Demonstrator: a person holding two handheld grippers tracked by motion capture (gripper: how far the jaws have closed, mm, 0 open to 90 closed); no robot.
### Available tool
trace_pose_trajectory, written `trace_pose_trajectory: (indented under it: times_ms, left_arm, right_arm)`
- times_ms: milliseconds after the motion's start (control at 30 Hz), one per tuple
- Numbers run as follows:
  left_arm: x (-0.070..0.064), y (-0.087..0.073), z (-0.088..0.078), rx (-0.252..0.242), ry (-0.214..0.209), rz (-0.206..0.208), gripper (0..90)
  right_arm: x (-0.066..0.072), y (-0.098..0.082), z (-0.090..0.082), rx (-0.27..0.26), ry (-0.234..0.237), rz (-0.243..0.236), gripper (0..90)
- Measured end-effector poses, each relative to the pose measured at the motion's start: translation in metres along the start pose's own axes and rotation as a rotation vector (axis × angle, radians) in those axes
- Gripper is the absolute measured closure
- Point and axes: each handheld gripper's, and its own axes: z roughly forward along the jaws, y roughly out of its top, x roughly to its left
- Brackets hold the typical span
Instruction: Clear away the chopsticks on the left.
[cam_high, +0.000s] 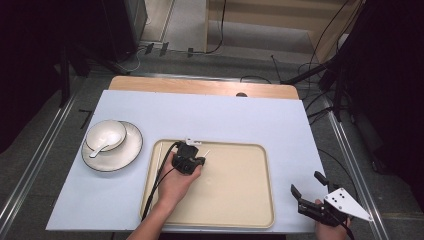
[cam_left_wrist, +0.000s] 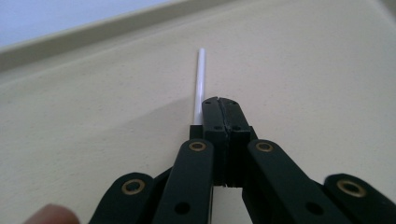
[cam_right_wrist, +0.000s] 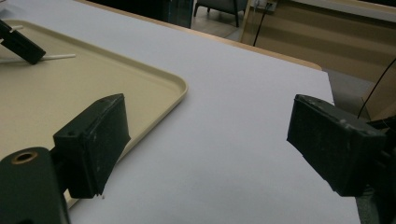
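The left gripper (cam_left_wrist: 223, 105) sits low over the beige tray (cam_high: 260, 200), its jaws pressed together. A thin white stick (cam_left_wrist: 200, 79) lies on the tray floor just beside the jaw tips. In the left gripper view it runs alongside the left jaw rather than between the two, so it appears not to be pinched.

The step in hand is judged to be picking up the stick. To do it well, the jaws should be spread first, then lowered so that one pad lands on each side of the stick, close to its middle. The stick is thin and lies flat, so the pads should nearly touch the tray before closing. A slow, level closure keeps it from rolling away.

The right gripper (cam_high: 309, 189) rests at the near right corner of the surface (cam_high: 225, 120), jaws spread, holding nothing.

The surface is covered in pale blue. A white bowl (cam_high: 106, 134) with a spoon (cam_high: 100, 148) stands on a plate (cam_high: 129, 152) left of the tray. Beyond lie a grey floor, cables and dark stands.
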Motion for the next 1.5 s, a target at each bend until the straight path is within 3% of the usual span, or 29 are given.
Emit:
trace_pose_trajectory:
  times_ms: [333, 833, 1033, 1233, 1400, 1500]
  left_arm:
    - [0.022, -0.003, -0.010, -0.015, 0.072, -0.068, 90.0]
    - [0.047, -0.007, -0.021, -0.021, 0.086, -0.142, 90.0]
    - [0.057, -0.009, -0.025, -0.029, 0.104, -0.169, 90.0]
    - [0.059, -0.008, -0.025, -0.024, 0.121, -0.168, 90.0]
    - [0.069, -0.010, -0.029, -0.046, 0.140, -0.215, 90.0]
    - [0.072, -0.011, -0.030, -0.049, 0.144, -0.221, 90.0]
  right_arm:
    - [0.004, 0.001, 0.002, 0.011, 0.001, -0.018, 13.0]
    - [0.002, 0.000, 0.003, 0.004, 0.001, 0.016, 13.0]
    - [0.003, 0.001, 0.003, 0.005, 0.003, -0.009, 13.0]
    - [0.002, 0.001, 0.003, 0.007, -0.001, -0.006, 13.0]
    - [0.004, 0.001, 0.003, 0.006, 0.007, -0.009, 13.0]
    - [0.004, 0.001, 0.003, 0.006, 0.009, -0.008, 13.0]
